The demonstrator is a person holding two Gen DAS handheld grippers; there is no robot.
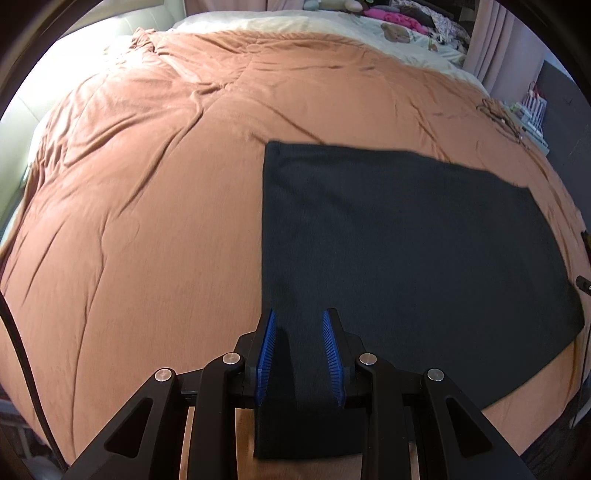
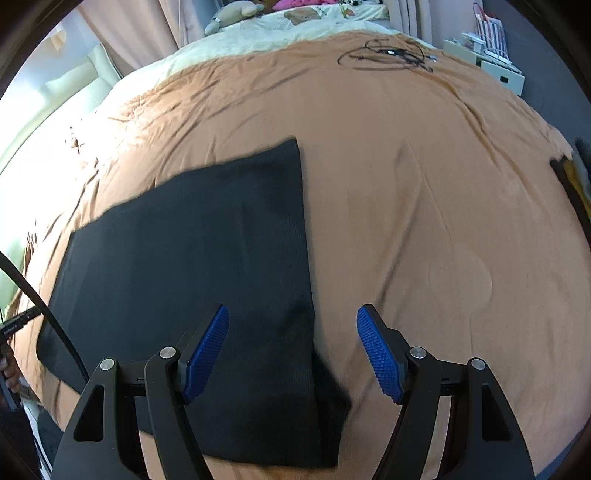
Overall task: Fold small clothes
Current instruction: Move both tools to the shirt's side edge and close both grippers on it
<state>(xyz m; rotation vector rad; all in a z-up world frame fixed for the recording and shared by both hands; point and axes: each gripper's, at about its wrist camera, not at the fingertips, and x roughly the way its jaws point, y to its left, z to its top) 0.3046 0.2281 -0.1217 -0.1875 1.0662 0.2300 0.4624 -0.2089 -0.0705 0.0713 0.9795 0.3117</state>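
Note:
A dark grey garment (image 1: pixel 406 240) lies flat as a smooth folded rectangle on the orange-brown duvet (image 1: pixel 147 221). My left gripper (image 1: pixel 300 314) hovers over the garment's near left corner. Its blue pads (image 1: pixel 266 354) stand a little apart and press on nothing; the cloth seen between them lies on the bed below. In the right wrist view the same garment (image 2: pixel 184 240) fills the left half. My right gripper (image 2: pixel 291 308) is wide open above its right edge, with one pad over the cloth and the other over the bare duvet (image 2: pixel 424 221). A folded-under flap shows at the near right corner.
A tangle of thin black cable (image 2: pixel 388 55) lies on the far part of the duvet. Pillows and soft toys (image 2: pixel 236 14) sit at the head of the bed. A white shelf unit (image 2: pixel 498 70) stands beyond the far right. A dark and yellow item (image 2: pixel 576 177) is at the right edge.

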